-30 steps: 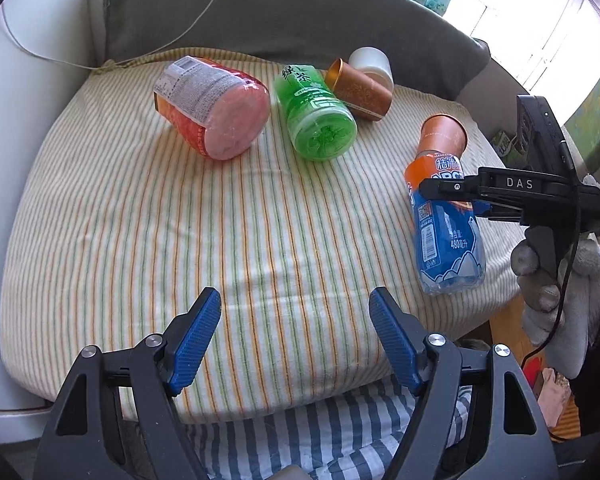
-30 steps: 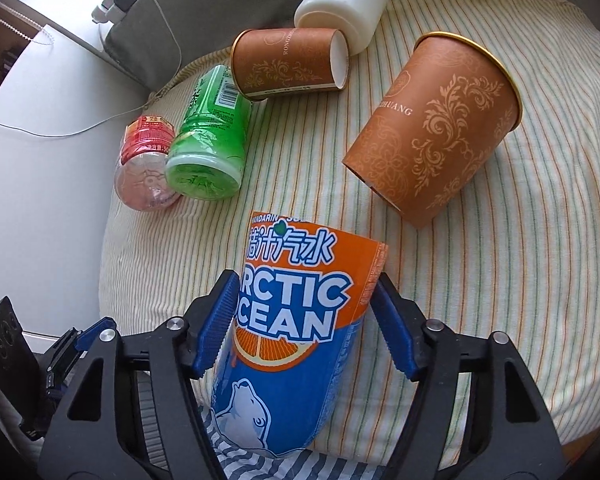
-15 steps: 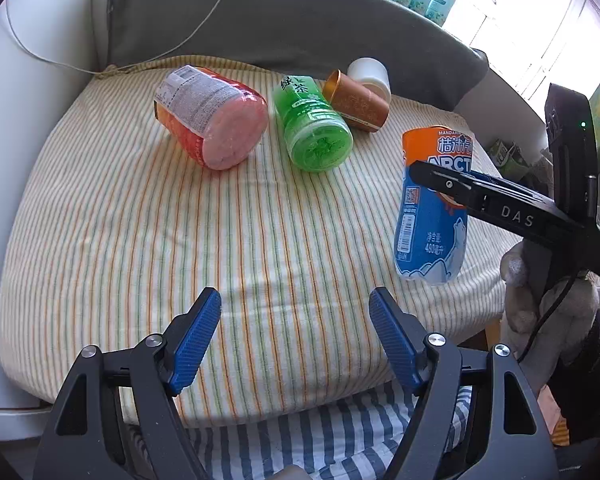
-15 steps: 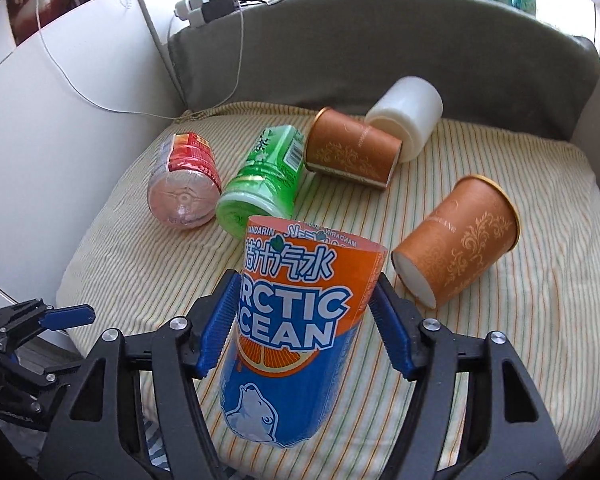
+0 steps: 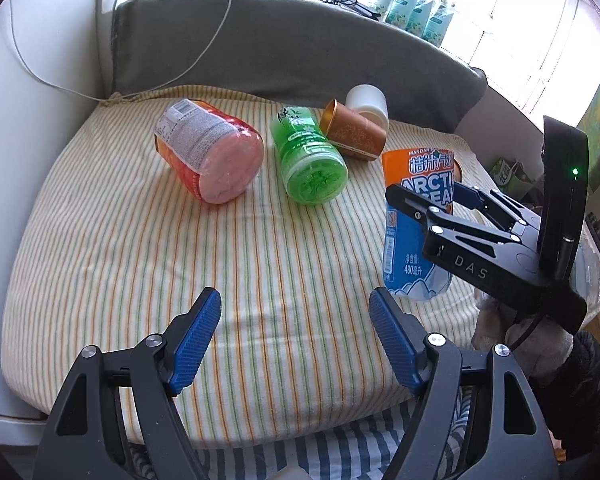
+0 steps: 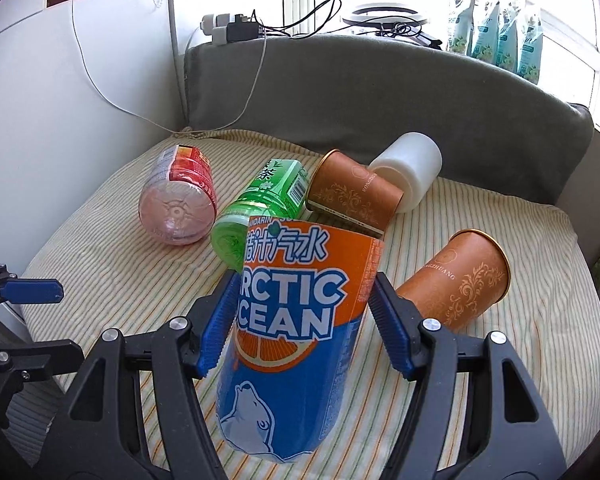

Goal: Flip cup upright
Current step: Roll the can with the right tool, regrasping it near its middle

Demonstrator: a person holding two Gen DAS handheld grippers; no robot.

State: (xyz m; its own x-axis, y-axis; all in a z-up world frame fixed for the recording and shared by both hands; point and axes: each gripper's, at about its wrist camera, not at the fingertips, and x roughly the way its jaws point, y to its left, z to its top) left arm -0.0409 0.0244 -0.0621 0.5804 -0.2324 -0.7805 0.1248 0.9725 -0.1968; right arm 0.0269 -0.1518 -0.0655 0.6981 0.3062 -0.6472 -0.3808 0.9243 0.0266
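Observation:
My right gripper (image 6: 302, 320) is shut on an orange and blue Arctic Ocean cup (image 6: 296, 320), a cut bottle with an open top, and holds it nearly upright with its base close to the striped cushion (image 6: 500, 360). It also shows in the left wrist view (image 5: 416, 232), with the right gripper (image 5: 424, 200) around it. My left gripper (image 5: 296, 340) is open and empty over the cushion's front edge (image 5: 260, 320).
On their sides on the cushion lie a red cup (image 5: 208, 156), a green cup (image 5: 308, 156), a brown paper cup (image 5: 352, 136) with a white cup (image 5: 368, 104) behind it, and another brown cup (image 6: 456, 280). A grey backrest (image 6: 380, 92) rises behind.
My right gripper has lifted the Arctic Ocean cup from lying flat and turned it to nearly upright. The left gripper has stayed open in place.

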